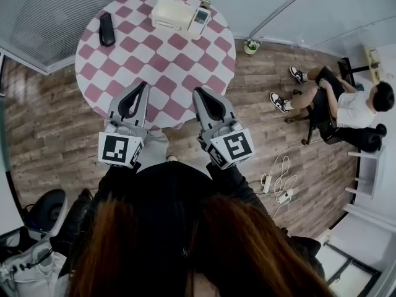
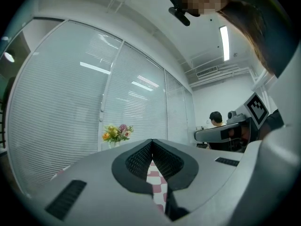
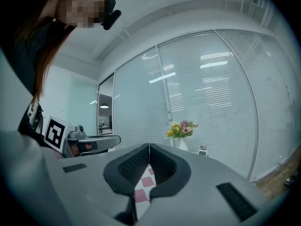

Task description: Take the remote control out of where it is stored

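Only the head view shows the white box (image 1: 172, 15) on the checkered table (image 1: 154, 64).

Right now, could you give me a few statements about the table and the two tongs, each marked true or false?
The left tongs and the right tongs are both shut, with nothing between them. True.
The black oblong object lies on the floor. False: it lies on the checkered table.
The right tongs touch the white box. False: the box stands at the table's far edge, apart from them.
A person sits to the right of the table. True.
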Motion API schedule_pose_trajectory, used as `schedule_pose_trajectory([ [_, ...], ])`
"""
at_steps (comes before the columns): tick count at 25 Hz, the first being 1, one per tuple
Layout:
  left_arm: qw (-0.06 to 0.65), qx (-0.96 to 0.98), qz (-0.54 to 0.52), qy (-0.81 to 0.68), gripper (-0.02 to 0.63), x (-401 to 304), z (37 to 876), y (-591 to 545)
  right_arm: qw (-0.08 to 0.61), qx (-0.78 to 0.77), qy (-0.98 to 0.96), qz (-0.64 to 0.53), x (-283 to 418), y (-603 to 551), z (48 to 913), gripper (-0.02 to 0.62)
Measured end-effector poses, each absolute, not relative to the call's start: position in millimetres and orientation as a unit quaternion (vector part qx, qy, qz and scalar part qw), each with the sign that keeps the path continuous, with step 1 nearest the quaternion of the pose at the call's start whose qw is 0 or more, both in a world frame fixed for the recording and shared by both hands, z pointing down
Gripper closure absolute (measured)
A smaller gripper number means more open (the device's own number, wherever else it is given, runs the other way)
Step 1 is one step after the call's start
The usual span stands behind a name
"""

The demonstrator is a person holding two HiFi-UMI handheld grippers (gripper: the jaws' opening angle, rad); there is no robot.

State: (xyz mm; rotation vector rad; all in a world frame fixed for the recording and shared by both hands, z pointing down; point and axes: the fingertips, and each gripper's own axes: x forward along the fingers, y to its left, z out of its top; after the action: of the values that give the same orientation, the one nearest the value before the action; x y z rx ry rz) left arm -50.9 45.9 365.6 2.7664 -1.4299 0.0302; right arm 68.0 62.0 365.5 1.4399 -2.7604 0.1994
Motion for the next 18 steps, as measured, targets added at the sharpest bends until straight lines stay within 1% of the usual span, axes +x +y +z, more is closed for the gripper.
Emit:
schedule_pose_trajectory([
  [7,0.015,0.896,0.008,-0.445,0.597,-54.4,358.6,4.9,0.017,0.468,-0.881,0.061,58.7,24.4,360.6,0.580],
  [18,0.036,0.904,0.009,-0.425,0.597,-69.5,380.4,-51.7,0.039,0.481,-0.873,0.072,39.7,-29.2,382.1,0.580],
])
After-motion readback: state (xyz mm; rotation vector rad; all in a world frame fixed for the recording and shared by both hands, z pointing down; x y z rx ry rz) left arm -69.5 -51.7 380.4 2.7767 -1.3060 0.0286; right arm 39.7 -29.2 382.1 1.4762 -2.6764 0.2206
